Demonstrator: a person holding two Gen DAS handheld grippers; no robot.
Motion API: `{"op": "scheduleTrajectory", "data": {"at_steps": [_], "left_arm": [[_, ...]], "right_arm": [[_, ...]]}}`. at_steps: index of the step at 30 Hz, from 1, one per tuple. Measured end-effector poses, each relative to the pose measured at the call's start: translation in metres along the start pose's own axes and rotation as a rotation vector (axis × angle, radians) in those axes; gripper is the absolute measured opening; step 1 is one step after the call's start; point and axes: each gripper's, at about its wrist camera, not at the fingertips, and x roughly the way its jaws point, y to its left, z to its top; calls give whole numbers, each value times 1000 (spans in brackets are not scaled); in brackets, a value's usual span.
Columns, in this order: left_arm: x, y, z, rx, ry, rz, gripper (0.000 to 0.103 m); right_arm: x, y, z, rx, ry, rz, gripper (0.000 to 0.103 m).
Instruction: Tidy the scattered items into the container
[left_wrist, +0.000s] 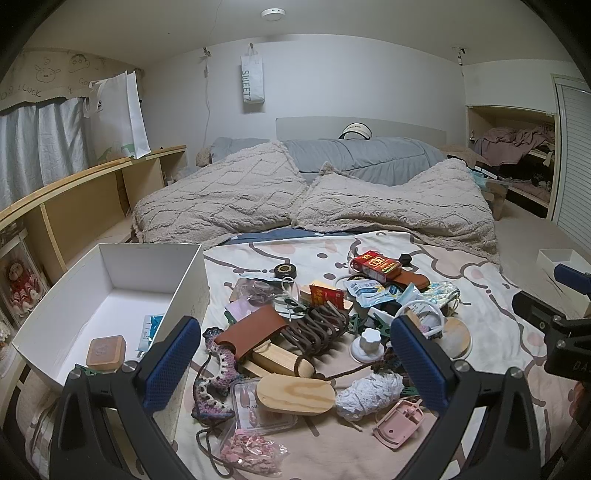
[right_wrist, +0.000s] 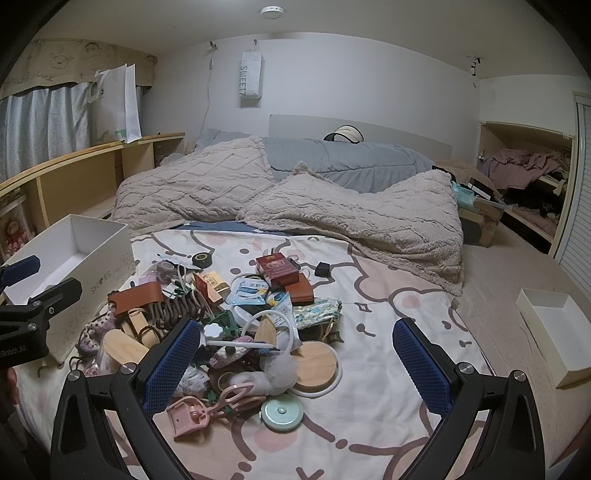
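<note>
1. The box (left_wrist: 122, 280) sits at the left edge of the bed, its near wall marked "SHOES" in the right wrist view. It holds only 2 things that I can make out: a small wooden block (left_wrist: 106, 352) and a blue-white packet (left_wrist: 151, 330) against the right wall. Most of its floor is bare.

2. The pile (left_wrist: 321, 325) lies just right of the box on the printed sheet (right_wrist: 399, 302), and is large and tangled. It includes a brown leather pouch (left_wrist: 255, 332), a wooden oval (left_wrist: 295, 397), a red pack (left_wrist: 376, 265), a black tape roll (left_wrist: 286, 271), a pink clip (right_wrist: 188, 413), a mint measuring tape (right_wrist: 282, 413) and a round wooden lid (right_wrist: 316, 363) (many more are too jumbled to name).

3. The left gripper (left_wrist: 295, 362) hangs over the near side of the pile, its fingers spread wide and empty, with the wooden oval between them.

4. The right gripper (right_wrist: 295, 365) hovers over the pile's right side, also spread and holding nothing; the round lid and mint tape lie in its gap.

5. Judged from this, the task is barely begun: 2 items boxed, nearly everything left.

6. A second, shallow white tray (right_wrist: 554, 328) lies well apart at the far right, empty.
</note>
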Motion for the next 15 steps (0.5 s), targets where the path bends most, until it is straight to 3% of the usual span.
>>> {"op": "scheduleTrajectory", "data": {"at_steps": [15], "left_arm": [[0, 0, 0, 0, 0, -2, 103]], "right_arm": [[2, 2, -1, -5, 3, 0, 103]]}}
